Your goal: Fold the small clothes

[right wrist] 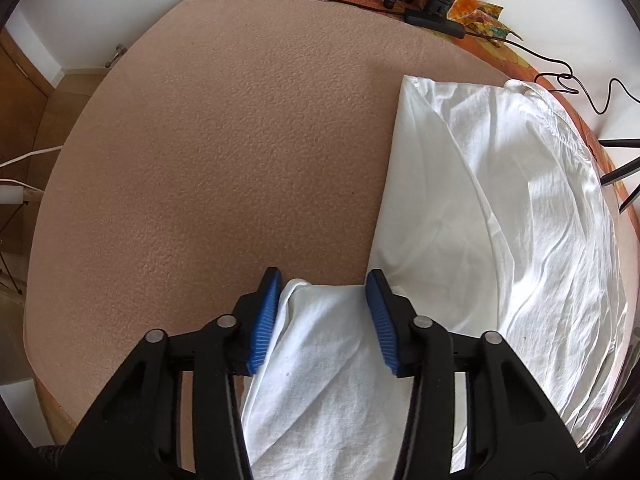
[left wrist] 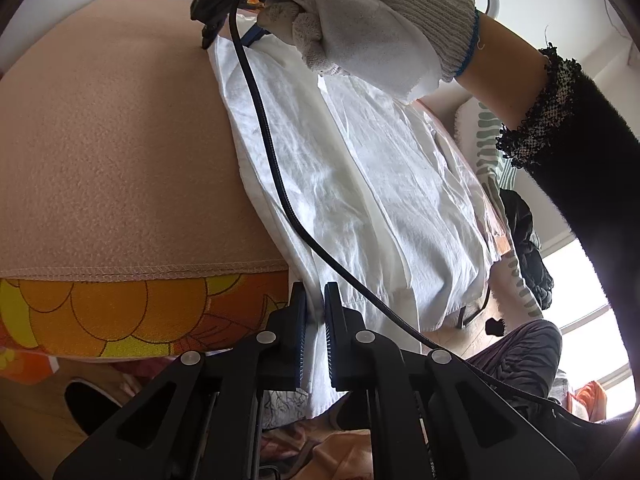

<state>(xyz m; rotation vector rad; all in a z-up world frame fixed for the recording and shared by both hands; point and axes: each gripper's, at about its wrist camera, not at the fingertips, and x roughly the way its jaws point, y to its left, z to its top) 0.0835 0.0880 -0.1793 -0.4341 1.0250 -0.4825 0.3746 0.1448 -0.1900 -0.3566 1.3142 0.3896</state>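
the left gripper [left wrist: 316, 312] is pinched tight on the near hem of the white garment [left wrist: 360, 184], cloth squeezed between its pads. ahead of it the garment runs away across the pink fleece cover [left wrist: 120, 160], and at the far end a gloved hand [left wrist: 360, 28] holds the right gripper [right wrist: 322, 300] tipped down over the cloth. in that one's own view the jaws stand apart with a folded flap of white fabric between them, blue pads [right wrist: 266, 316] not clearly pressing yet. looks like the grab-both-ends step before a fold. next move probably needs the right one to bite properly, then both lift together so the edge carries over evenly.
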